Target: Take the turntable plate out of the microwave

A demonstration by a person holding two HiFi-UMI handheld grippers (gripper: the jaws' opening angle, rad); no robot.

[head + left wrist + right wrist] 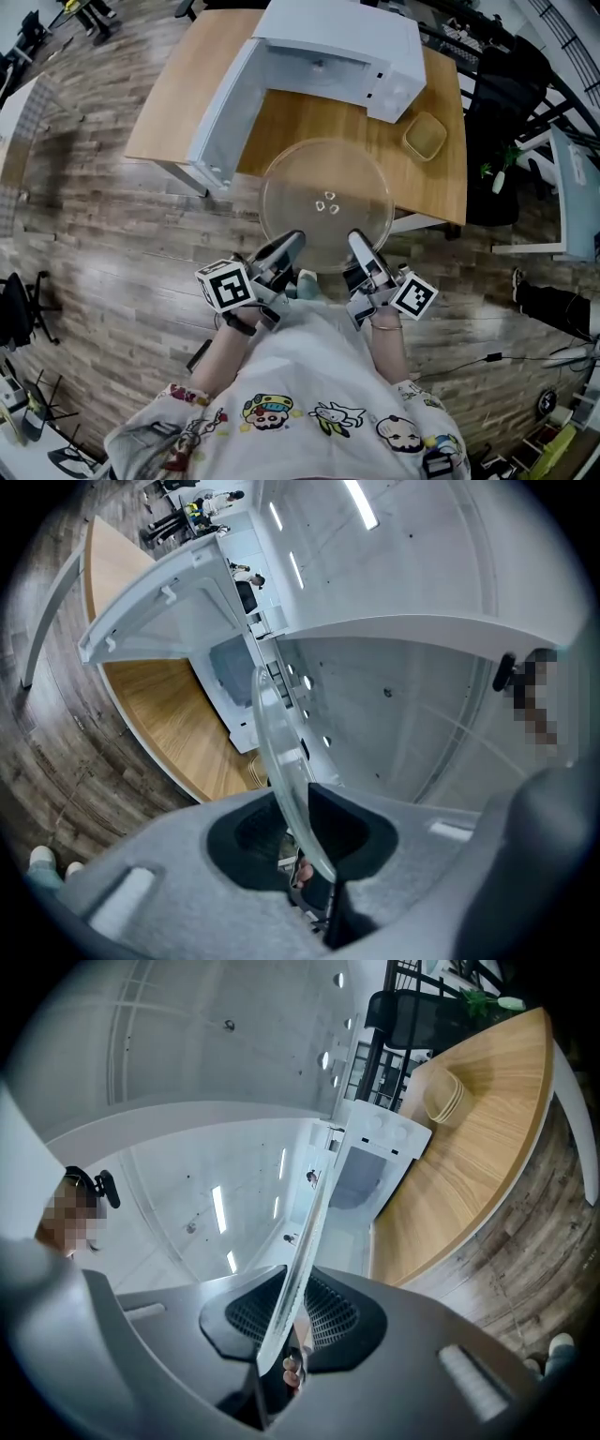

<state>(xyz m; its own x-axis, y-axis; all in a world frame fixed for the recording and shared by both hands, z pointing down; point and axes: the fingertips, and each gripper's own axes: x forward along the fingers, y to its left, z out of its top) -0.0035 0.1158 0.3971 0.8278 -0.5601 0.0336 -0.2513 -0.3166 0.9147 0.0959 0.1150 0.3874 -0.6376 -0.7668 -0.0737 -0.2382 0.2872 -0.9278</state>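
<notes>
The round clear glass turntable plate hangs level in the air over the table's near edge, outside the white microwave. The microwave's door is swung open to the left. My left gripper is shut on the plate's near-left rim, and my right gripper is shut on its near-right rim. In the left gripper view the plate runs edge-on between the dark pads of the left gripper. The right gripper view shows the plate pinched the same way in the right gripper.
The microwave stands at the back of a wooden table. A small yellowish container sits on the table to the right of the microwave. A black chair stands beyond the table's right end. Wood-plank floor surrounds the table.
</notes>
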